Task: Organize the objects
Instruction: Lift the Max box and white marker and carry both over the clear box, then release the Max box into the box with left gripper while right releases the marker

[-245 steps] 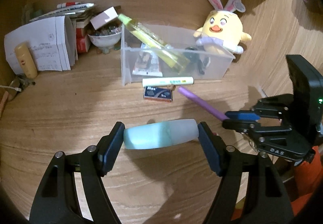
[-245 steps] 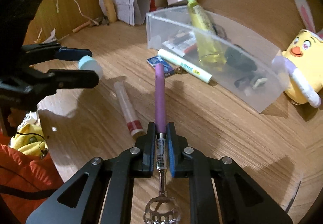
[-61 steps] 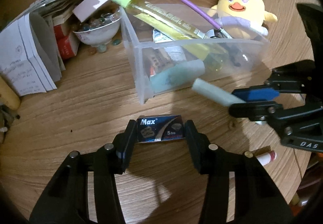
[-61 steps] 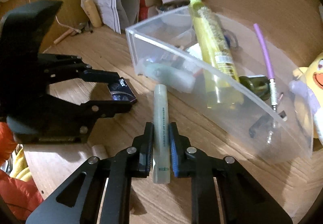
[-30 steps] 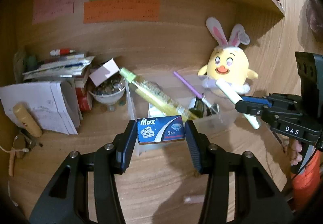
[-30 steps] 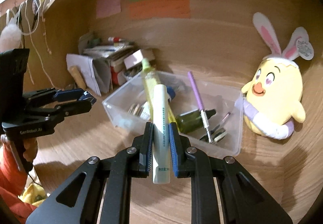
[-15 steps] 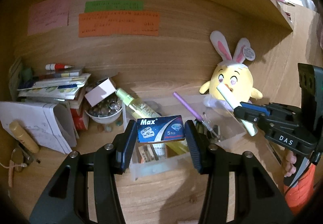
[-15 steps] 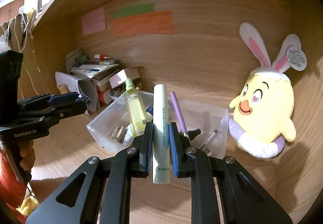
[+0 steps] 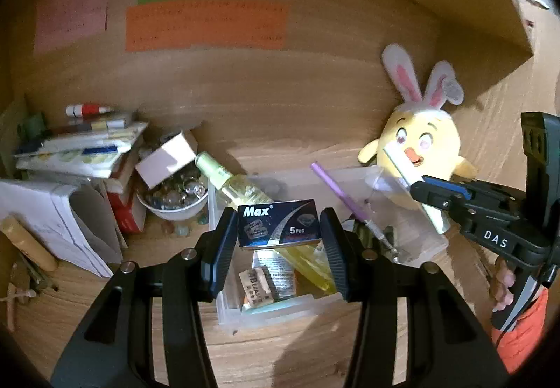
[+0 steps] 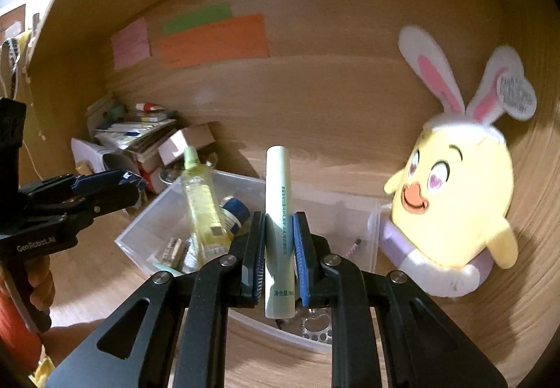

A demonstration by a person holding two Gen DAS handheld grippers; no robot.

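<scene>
My left gripper (image 9: pixel 278 244) is shut on a dark blue "Max" blade box (image 9: pixel 278 224) and holds it in the air above the clear plastic bin (image 9: pixel 280 314). My right gripper (image 10: pixel 278 256) is shut on a pale green tube (image 10: pixel 278 213), upright above the same bin (image 10: pixel 147 230). The bin holds a yellow spray bottle (image 9: pixel 252 192), a purple pen (image 9: pixel 336 192), a teal tube and small packets. The right gripper (image 9: pixel 434 194) shows at the right of the left wrist view, the left gripper (image 10: pixel 115 185) at the left of the right wrist view.
A yellow bunny-eared plush chick (image 9: pixel 420 143) sits behind the bin on the right. A bowl of glass beads (image 9: pixel 171 202), a white box, stacked books and papers (image 9: pixel 77 150) crowd the left. Coloured notes (image 9: pixel 206 27) hang on the back wall.
Both grippers have risen from the desk and moved over the bin, each still gripping its object. The view is now higher and closer to the back wall.
</scene>
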